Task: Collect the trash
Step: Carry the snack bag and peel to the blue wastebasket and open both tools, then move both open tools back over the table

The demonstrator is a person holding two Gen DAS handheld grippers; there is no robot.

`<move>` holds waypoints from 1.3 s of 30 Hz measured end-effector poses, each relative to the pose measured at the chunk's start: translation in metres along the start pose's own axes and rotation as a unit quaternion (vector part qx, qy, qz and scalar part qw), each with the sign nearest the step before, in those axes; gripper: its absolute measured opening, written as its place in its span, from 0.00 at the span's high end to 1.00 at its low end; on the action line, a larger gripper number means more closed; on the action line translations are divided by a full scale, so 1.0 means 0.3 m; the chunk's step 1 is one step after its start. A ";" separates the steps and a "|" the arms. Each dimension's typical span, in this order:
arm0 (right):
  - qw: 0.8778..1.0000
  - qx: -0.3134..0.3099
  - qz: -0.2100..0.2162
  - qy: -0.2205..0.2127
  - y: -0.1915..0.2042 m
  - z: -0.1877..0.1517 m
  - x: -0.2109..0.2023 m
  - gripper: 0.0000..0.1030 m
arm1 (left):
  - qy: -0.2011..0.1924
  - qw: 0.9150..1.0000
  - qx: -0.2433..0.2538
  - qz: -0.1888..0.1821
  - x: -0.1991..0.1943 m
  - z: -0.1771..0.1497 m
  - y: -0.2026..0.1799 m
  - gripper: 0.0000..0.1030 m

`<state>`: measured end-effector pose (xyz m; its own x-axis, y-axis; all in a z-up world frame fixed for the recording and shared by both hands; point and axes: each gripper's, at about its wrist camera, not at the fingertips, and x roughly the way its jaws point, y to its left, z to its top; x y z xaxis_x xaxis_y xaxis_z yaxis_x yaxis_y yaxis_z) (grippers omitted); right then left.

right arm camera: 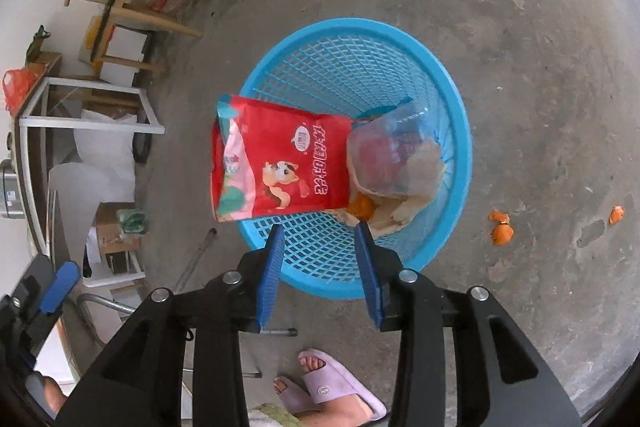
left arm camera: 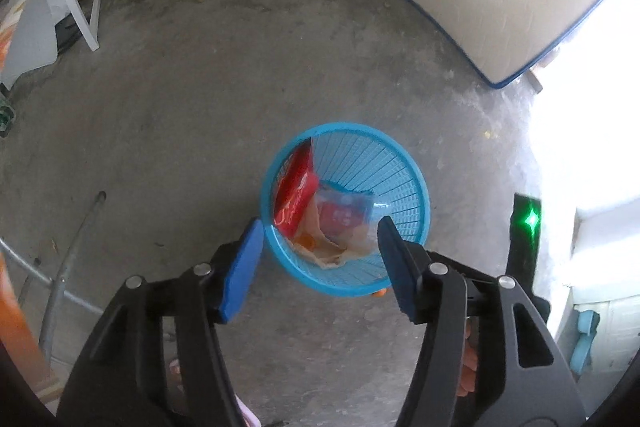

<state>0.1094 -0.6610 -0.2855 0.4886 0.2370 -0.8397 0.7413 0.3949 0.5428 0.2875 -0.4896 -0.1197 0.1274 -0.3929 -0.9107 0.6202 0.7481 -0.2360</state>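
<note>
Both grippers, left gripper [left arm camera: 320, 259] and right gripper [right arm camera: 318, 267], hang spread and empty over the blue basket [right arm camera: 456, 115] mid-frame, red snack bag [right arm camera: 288, 167] leaning inside, so next up looks like the orange peels [right arm camera: 502, 227] at right on the floor.

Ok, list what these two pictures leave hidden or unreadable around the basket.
- Basket bottom: both views, covered by the red snack bag and clear plastic bag.
- Doorway area: left wrist view, washed out by glare.
- Basket's near rim: right wrist view, behind the right gripper fingers.
</note>
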 end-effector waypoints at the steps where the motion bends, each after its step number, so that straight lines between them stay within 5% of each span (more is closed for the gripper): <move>1: 1.000 0.000 0.002 -0.003 -0.008 -0.005 -0.012 0.65 | -0.005 1.000 0.000 -0.004 -0.018 -0.001 -0.002 0.44; 6: 1.000 -0.003 0.016 -0.021 -0.045 -0.067 -0.115 0.64 | -0.040 0.998 0.008 -0.040 -0.193 -0.024 0.001 0.38; 10: 0.999 -0.012 0.035 -0.039 -0.059 -0.152 -0.220 0.53 | -0.081 0.995 0.021 -0.055 -0.381 -0.101 0.052 0.31; 17: 0.995 -0.058 0.075 -0.039 -0.005 -0.305 -0.358 0.47 | -0.165 0.985 0.025 -0.054 -0.696 -0.429 0.241 0.22; 22: 0.987 -0.137 0.077 -0.036 0.190 -0.354 -0.441 0.47 | -0.217 0.975 -0.036 -0.022 -0.867 -0.691 0.471 0.22; 26: 0.971 -0.210 0.102 -0.043 0.413 -0.408 -0.510 0.40 | -0.262 0.961 -0.085 0.013 -1.000 -0.872 0.638 0.22; 32: 0.931 -0.339 0.135 -0.015 0.792 -0.595 -0.501 0.36 | -0.309 0.937 -0.147 0.074 -1.128 -1.096 0.833 0.19; 39: 0.875 -0.438 0.186 0.082 1.161 -0.870 -0.368 0.36 | -0.328 0.919 -0.212 0.050 -1.146 -1.207 1.003 0.19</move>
<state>0.1936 -0.3179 -0.0082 0.4951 0.5907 -0.6372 -0.1289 0.7752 0.6184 0.1499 0.0643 -0.0002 0.6934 -0.4441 -0.5674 0.2397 0.8848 -0.3996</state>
